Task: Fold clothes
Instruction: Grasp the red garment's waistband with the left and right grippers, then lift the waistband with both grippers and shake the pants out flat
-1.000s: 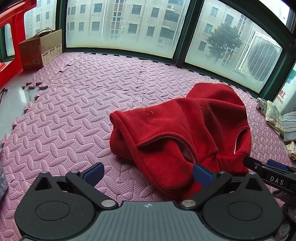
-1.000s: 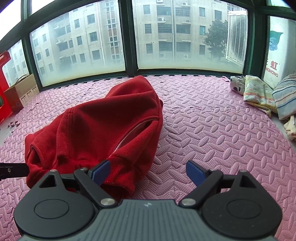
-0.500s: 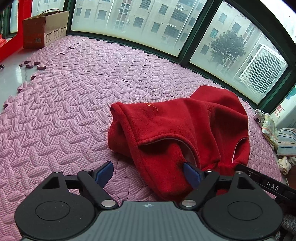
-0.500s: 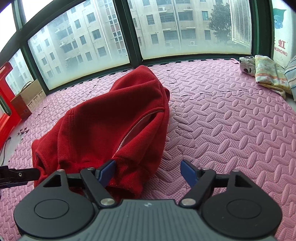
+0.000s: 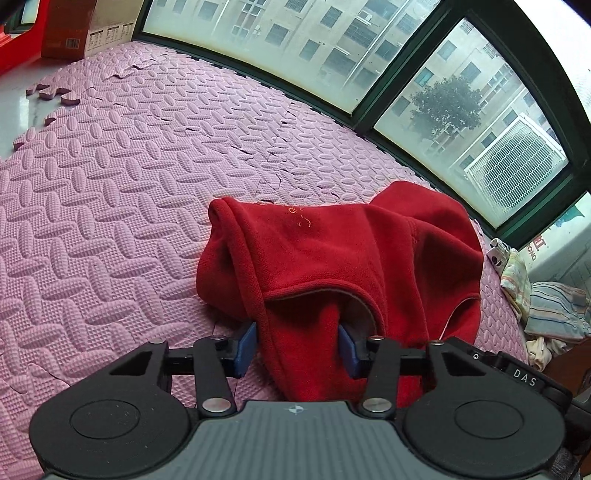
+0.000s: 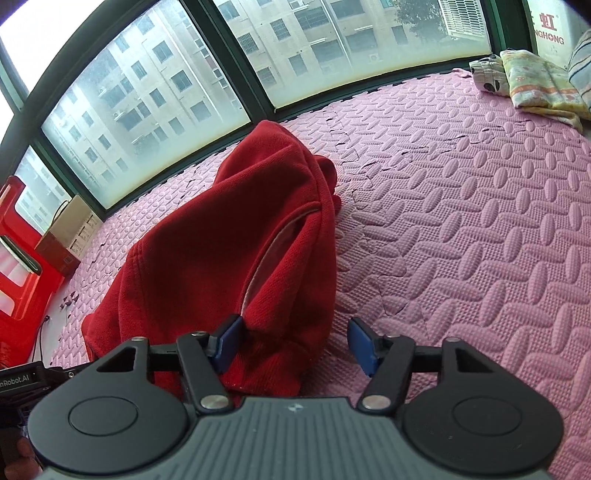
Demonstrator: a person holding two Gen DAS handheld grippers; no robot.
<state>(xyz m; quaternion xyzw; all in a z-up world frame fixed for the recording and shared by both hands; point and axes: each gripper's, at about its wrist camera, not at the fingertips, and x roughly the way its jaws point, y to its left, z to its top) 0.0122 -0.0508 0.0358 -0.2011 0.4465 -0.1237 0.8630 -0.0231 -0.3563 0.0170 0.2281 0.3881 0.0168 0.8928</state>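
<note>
A red fleece garment point(image 5: 332, 254) lies bunched on the pink foam mat point(image 5: 110, 184); it also shows in the right wrist view point(image 6: 229, 240). My left gripper point(image 5: 297, 347) is open, its blue pads straddling a near hanging fold of the garment. My right gripper point(image 6: 295, 345) is open, with another near fold of the garment between its pads, close to the left pad point(image 6: 229, 341). The right gripper's body point(image 5: 517, 369) shows at the lower right of the left wrist view.
Folded clothes point(image 6: 532, 81) lie at the mat's far right by the windows, also in the left wrist view point(image 5: 546, 306). A cardboard box point(image 5: 85, 29) and a red object point(image 6: 18, 280) stand at the left. Loose mat pieces point(image 5: 55, 96) lie on the bare floor.
Both grippers have moved forward and down onto the garment's near edge. The left jaws have narrowed around the fold; the right jaws have narrowed a little.
</note>
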